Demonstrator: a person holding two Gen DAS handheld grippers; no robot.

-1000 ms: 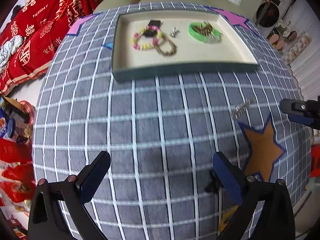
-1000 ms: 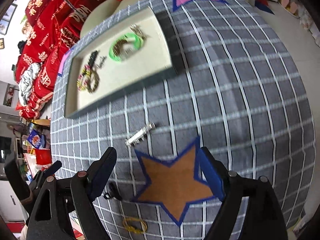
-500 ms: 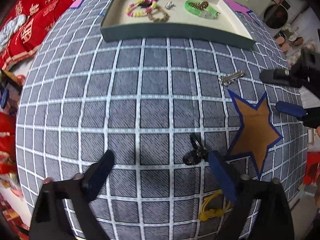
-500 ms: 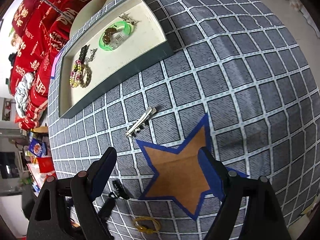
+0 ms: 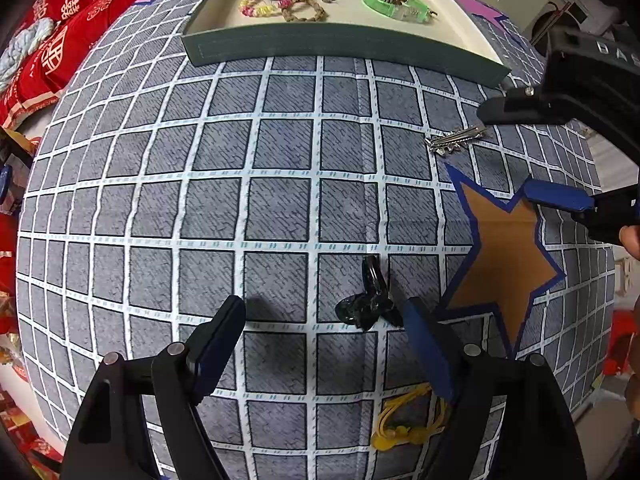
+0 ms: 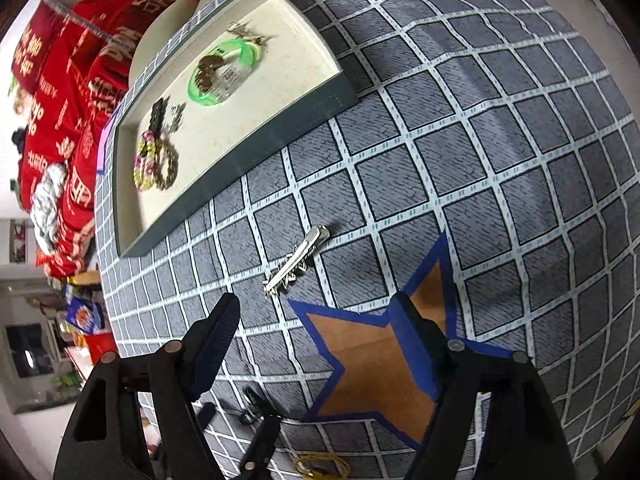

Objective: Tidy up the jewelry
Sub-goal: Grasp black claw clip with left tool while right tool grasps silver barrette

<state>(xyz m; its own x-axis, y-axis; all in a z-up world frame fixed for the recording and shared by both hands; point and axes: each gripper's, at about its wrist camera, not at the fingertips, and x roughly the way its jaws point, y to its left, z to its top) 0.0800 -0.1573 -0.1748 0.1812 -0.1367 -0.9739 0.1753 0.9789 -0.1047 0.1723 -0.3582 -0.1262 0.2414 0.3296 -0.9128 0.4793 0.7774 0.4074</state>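
The left gripper (image 5: 324, 320) is being pointed steeply down at a grey checked tablecloth (image 5: 280, 200), and its jaws are being closed while still spread wide, with nothing pinched. A black hair claw clip (image 5: 370, 304) is lying on the cloth between the two fingers, close to the inner side of the right-hand blue pad (image 5: 426, 344); whether that pad is touching it cannot be told. A yellow elastic band (image 5: 404, 420) is lying nearer the camera than that finger, partly hidden behind it. Far ahead of the fingertips, a shallow dark-rimmed tray (image 5: 344, 42) with a cream lining is being shown, holding a pink-and-yellow beaded bracelet (image 5: 266, 0), a brown braided bracelet (image 5: 304, 12) and a green bangle (image 5: 394, 2).

The right gripper (image 6: 316, 320) is likewise being aimed downward, and its jaws are also being closed while still wide apart, gripping nothing. A silver hair clip (image 6: 298, 258) is lying flat on the cloth just ahead of the gap between its fingers, slightly nearer the left finger, and apart from both pads. An orange star patch (image 6: 380, 364) edged in blue is lying beneath and just behind the right finger. In the left wrist view, the right gripper (image 5: 532, 152) is being seen at the far right, with the silver clip directly under its upper finger. Red embroidered fabric (image 6: 72, 92) is lying beyond the table edge.
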